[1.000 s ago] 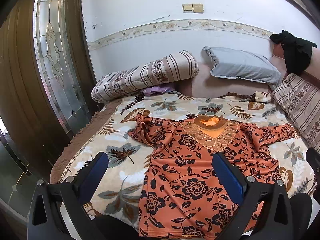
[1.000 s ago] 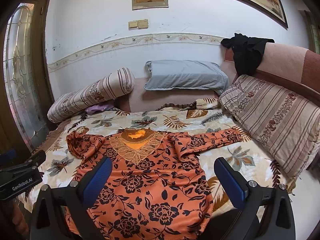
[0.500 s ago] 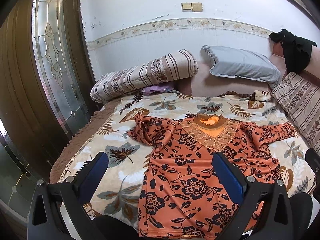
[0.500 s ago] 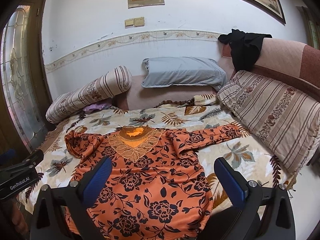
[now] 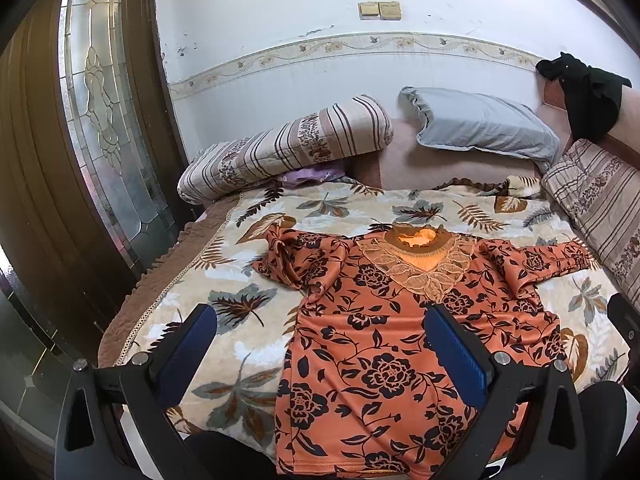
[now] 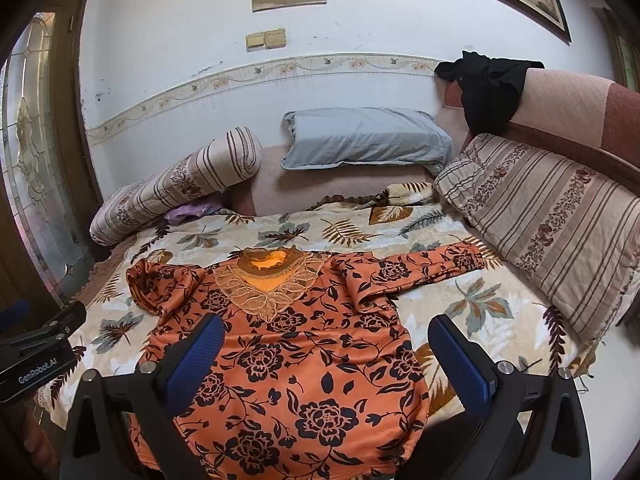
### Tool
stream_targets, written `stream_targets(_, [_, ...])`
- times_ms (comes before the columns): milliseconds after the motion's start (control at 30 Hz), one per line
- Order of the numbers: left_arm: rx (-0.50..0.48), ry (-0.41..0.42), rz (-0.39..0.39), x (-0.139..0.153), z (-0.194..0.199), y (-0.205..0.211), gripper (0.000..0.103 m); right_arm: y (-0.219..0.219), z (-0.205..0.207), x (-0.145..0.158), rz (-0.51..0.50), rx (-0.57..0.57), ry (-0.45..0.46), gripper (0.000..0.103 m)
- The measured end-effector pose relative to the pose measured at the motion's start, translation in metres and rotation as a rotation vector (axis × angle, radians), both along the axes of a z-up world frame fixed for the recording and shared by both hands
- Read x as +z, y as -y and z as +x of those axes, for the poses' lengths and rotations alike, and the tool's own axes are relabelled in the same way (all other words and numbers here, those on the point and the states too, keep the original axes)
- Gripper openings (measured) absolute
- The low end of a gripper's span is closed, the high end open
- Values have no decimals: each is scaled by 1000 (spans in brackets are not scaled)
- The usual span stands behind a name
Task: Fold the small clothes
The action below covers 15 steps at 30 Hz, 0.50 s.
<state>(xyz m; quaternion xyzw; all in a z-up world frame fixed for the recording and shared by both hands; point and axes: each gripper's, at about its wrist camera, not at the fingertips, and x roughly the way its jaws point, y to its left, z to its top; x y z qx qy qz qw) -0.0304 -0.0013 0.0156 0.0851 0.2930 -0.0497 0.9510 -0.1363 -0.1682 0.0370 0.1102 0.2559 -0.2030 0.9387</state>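
Observation:
An orange top with black flowers and a lace collar [image 5: 380, 344] [image 6: 304, 352] lies face up on the bed, hem toward me. Its left sleeve [image 5: 288, 260] is bunched up; its right sleeve [image 6: 424, 268] stretches out flat to the right. My left gripper [image 5: 320, 344] hovers open above the top's lower left edge, with nothing between its blue pads [image 5: 456, 356]. My right gripper [image 6: 326, 356] hangs open over the top's lower body, also holding nothing. The left gripper's body [image 6: 36, 356] shows at the left edge of the right wrist view.
A leaf-print blanket [image 5: 224, 292] covers the bed. A striped bolster [image 5: 280, 152] and a grey pillow [image 5: 480, 124] lie at the head. A striped cushion [image 6: 552, 232] lines the right side, with a black garment [image 6: 488, 92] draped above. A glass-panelled door [image 5: 104, 112] stands at left.
Both views have shifted slightly; the top sits a little lower and closer between the fingers. Both grippers stay open and the garment has not moved.

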Motion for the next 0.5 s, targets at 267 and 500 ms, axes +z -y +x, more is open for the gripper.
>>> stream_targets(267, [-6, 2, 3, -1, -3, 3, 103, 4, -3, -3, 4, -5, 0, 103])
stream_targets(500, [-10, 2, 7, -1, -5, 5, 103, 5, -6, -3, 17, -14, -1, 103])
